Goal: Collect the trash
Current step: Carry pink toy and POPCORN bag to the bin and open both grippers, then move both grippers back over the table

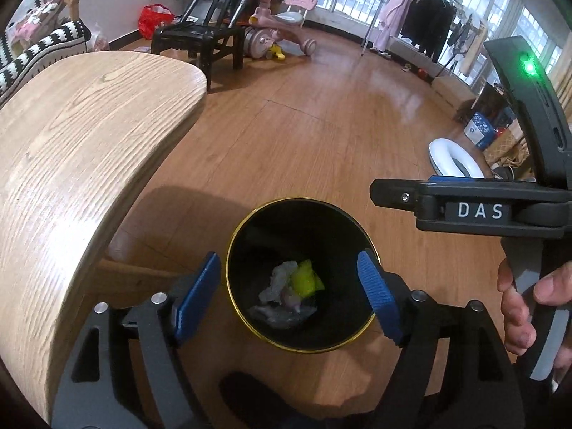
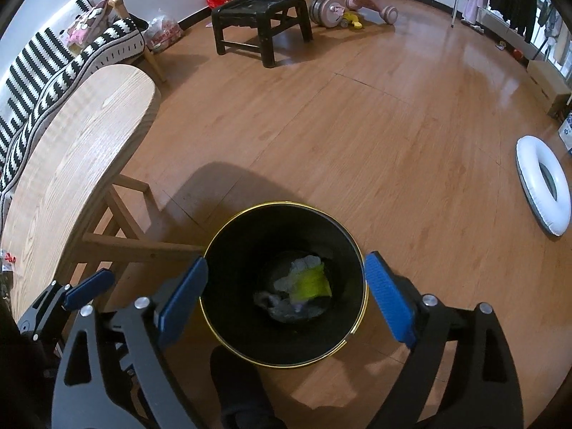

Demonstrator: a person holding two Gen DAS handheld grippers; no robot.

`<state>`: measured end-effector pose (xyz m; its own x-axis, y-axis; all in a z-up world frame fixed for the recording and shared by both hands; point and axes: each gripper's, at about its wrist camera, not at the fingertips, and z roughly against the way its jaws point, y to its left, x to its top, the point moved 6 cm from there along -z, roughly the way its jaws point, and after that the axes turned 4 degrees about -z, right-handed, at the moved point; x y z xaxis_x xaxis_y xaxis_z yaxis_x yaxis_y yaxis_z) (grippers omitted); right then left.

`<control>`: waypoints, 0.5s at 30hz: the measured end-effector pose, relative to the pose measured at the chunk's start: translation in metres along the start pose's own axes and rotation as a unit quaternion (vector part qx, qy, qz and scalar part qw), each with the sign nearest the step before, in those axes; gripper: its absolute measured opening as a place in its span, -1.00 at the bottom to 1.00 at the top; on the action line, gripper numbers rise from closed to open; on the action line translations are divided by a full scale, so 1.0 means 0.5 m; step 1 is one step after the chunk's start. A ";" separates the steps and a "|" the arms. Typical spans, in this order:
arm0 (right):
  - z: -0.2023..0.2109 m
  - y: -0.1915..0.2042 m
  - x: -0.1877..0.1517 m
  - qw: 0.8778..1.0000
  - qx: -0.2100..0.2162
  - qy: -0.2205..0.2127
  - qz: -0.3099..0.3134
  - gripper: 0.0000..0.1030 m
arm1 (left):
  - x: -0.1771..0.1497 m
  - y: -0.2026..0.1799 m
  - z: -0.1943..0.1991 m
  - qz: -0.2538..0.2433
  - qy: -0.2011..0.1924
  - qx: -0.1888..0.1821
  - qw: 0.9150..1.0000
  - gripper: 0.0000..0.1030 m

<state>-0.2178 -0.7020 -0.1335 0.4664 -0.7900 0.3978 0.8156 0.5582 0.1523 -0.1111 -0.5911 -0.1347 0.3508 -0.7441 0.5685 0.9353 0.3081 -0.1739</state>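
Observation:
A black trash bin with a gold rim (image 1: 250, 318) (image 2: 228, 343) stands on the wood floor beside the table. Inside lie crumpled grey-white paper (image 1: 280, 280) (image 2: 300, 268) and a yellow-green scrap (image 1: 305, 280) (image 2: 312, 282). My left gripper (image 1: 286, 298) is open and empty, held above the bin's mouth. My right gripper (image 2: 286, 295) is open and empty, also above the bin. The right gripper shows from the side in the left wrist view (image 1: 404, 196), held by a hand. The left gripper's blue fingertip (image 2: 89, 287) shows at lower left in the right wrist view.
A light wooden table (image 1: 71, 164) (image 2: 71, 150) is at the left with its leg frame near the bin. A black chair (image 1: 200, 35) (image 2: 261, 14), pink ride-on toys (image 1: 282, 25), a white inflatable ring (image 2: 543, 193) and a clothes rack (image 1: 422, 25) stand farther off.

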 end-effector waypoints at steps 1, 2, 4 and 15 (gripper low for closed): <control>0.001 0.001 0.001 1.000 0.001 -0.002 -0.001 0.68 | 0.001 0.001 0.001 -0.001 -0.001 0.001 1.000 0.49; 0.004 0.003 0.002 1.000 0.002 -0.003 -0.001 0.68 | 0.000 0.003 0.007 -0.003 -0.001 0.003 1.000 0.49; 0.011 0.012 0.006 1.000 0.010 -0.008 -0.002 0.68 | 0.000 0.009 0.020 -0.006 -0.003 0.005 1.000 0.49; 0.095 0.246 0.016 0.991 0.084 -0.070 0.071 0.75 | -0.053 0.152 0.248 0.012 -0.066 0.080 0.995 0.79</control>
<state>-0.1303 -0.6276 -0.0685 0.5114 -0.6641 0.5454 0.6710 0.7051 0.2294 -0.0549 -0.4743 -0.0635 0.3544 -0.6542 0.6681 0.9035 0.4238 -0.0642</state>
